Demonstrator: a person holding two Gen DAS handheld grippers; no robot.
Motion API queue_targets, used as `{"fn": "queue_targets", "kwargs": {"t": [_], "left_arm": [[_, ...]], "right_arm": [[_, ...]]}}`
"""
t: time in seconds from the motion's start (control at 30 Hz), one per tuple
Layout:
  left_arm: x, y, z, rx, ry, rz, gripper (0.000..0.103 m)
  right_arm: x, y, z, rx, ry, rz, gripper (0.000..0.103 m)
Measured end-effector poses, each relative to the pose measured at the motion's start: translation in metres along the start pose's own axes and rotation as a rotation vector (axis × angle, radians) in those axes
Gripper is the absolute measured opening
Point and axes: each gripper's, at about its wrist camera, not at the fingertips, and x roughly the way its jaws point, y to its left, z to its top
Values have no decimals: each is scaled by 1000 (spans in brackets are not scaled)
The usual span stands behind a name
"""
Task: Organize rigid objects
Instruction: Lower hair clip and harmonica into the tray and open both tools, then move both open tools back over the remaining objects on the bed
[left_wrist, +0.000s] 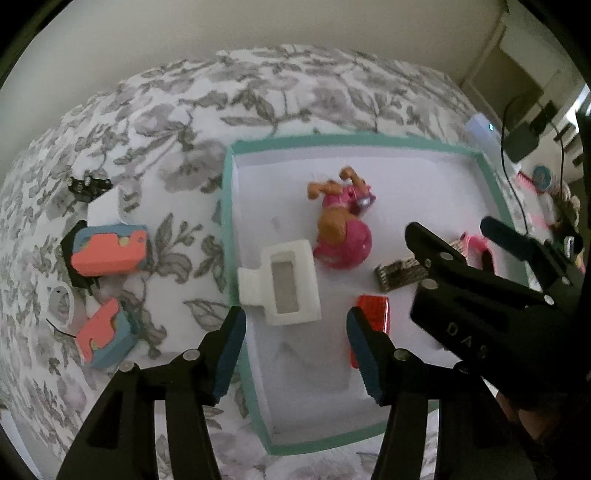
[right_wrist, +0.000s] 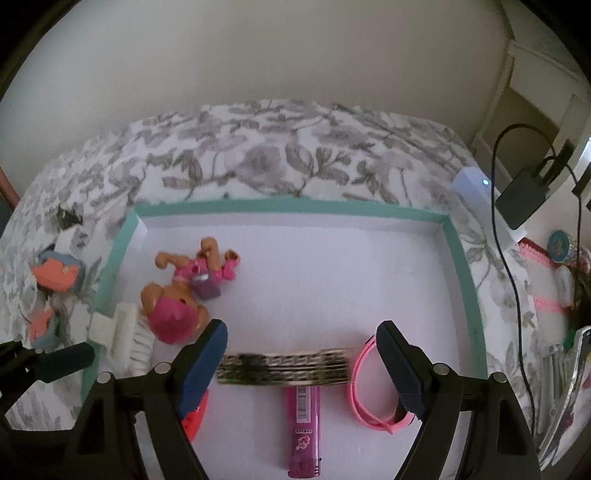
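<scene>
1. My left gripper (left_wrist: 295, 343), jaws spread and empty, hovers just short of the white hair claw (left_wrist: 282, 282) in the teal-rimmed box (left_wrist: 332, 142).
2. Its long axis runs along my fingers; the spread right gripper (right_wrist: 303, 363) straddles the bangles (right_wrist: 284, 371).

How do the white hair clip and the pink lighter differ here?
The hair clip is white, broad and boxy; the lighter is pink, slim and long. The hair clip lies against the tray's left wall, the lighter near the middle, under the gold bangles. The lighter carries a barcode label; the hair clip is plain. Both lie flat inside the tray.
</scene>
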Motion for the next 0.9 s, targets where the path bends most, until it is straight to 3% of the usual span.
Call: {"fn": "queue_targets", "kwargs": {"t": [0.33, 0.53, 0.6, 0.7, 0.8, 0.9], "left_arm": [[-16, 34, 6, -142, -59, -7, 61], [-26, 67, 7, -252, -92, 17, 71], [-28, 77, 7, -282, -107, 42, 87], [-30, 91, 4, -319, -124, 80, 88], [-30, 101, 2, -352, -136, 85, 93], [-31, 108, 1, -373, -157, 75, 97]], "right_arm": [[-3, -5, 2, 36, -10, 11, 85], [-3, 1, 0, 15, -10, 3, 86], [-2, 2, 0, 10, -8, 4, 89], [-2, 4, 0, 5, -10, 5, 93], [-3, 4, 0, 15, -21, 14, 103], [-4, 5, 0, 22, -28, 28, 103]]}}
